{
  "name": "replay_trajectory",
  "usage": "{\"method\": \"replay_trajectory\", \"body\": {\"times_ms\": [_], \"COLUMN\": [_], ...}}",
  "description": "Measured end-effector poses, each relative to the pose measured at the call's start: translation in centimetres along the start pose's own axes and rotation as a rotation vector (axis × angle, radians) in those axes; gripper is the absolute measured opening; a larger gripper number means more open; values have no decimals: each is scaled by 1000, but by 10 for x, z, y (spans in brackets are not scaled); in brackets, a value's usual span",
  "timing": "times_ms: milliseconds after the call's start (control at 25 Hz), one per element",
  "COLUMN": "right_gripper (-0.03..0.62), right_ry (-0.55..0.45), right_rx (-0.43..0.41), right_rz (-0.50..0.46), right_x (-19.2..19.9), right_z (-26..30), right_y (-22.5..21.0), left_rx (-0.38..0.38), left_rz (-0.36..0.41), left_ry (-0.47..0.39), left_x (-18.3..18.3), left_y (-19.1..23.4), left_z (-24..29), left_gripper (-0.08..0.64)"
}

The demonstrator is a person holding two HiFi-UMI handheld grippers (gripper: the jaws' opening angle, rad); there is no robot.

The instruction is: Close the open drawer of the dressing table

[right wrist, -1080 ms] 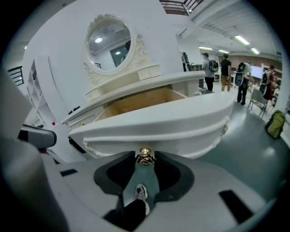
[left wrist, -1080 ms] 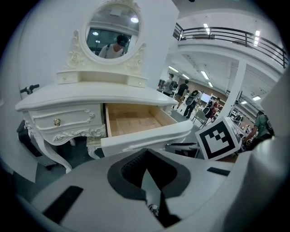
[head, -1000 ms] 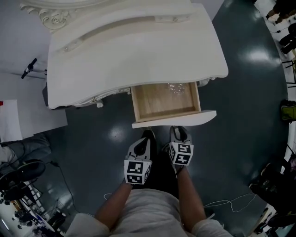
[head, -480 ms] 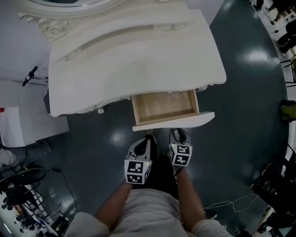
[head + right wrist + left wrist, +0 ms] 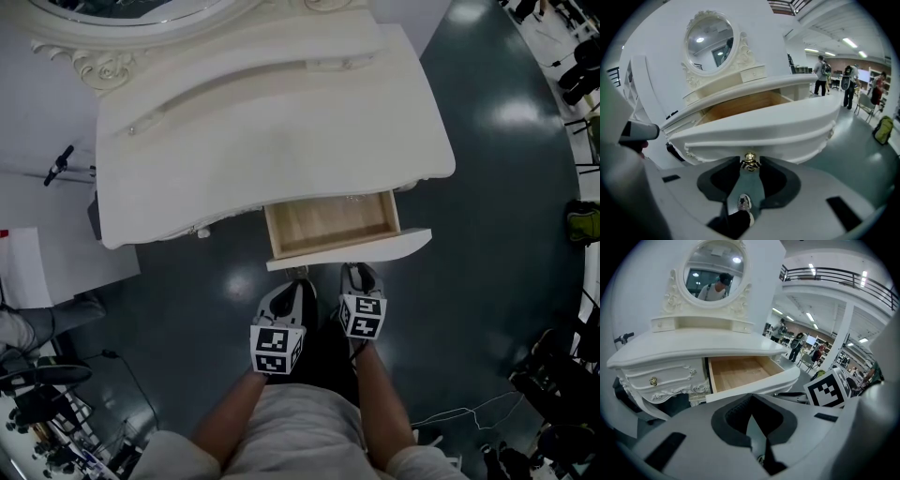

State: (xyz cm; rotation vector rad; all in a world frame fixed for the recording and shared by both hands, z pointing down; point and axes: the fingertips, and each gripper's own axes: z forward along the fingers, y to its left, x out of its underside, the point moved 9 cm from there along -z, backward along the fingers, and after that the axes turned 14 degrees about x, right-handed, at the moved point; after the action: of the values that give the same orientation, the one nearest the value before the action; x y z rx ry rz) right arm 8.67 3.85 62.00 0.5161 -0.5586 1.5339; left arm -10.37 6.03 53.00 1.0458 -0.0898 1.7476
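Note:
The white dressing table (image 5: 272,141) has one wooden drawer (image 5: 330,225) standing partly out at its front. The drawer's curved white front (image 5: 352,250) faces me, and the inside that shows looks bare. My right gripper (image 5: 359,272) is against that front, its jaws closed around the small brass knob (image 5: 750,161) under the front panel (image 5: 759,129). My left gripper (image 5: 298,281) hangs just left of it, slightly short of the drawer (image 5: 740,373), shut with nothing between its jaws.
An oval mirror (image 5: 715,270) tops the table. A shut drawer with a brass knob (image 5: 653,380) sits left of the open one. A white board (image 5: 28,244) and stands are on the left floor, cables (image 5: 469,408) at right. People (image 5: 820,70) stand far off.
The drawer has slid further into the table, so less of its inside shows. Both grippers have moved forward with it.

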Motion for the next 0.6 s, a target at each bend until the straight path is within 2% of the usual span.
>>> {"method": "replay_trajectory", "body": {"times_ms": [600], "right_gripper": [140], "right_ry": [6], "right_rx": [20], "right_rz": [20], "right_x": [-16], "right_z": [11], "right_y": [6], "left_rx": [21], "left_rz": [31], "left_ry": [4], "left_x": [-28], "left_y": [18], "left_z": [14], "left_gripper": [5]}}
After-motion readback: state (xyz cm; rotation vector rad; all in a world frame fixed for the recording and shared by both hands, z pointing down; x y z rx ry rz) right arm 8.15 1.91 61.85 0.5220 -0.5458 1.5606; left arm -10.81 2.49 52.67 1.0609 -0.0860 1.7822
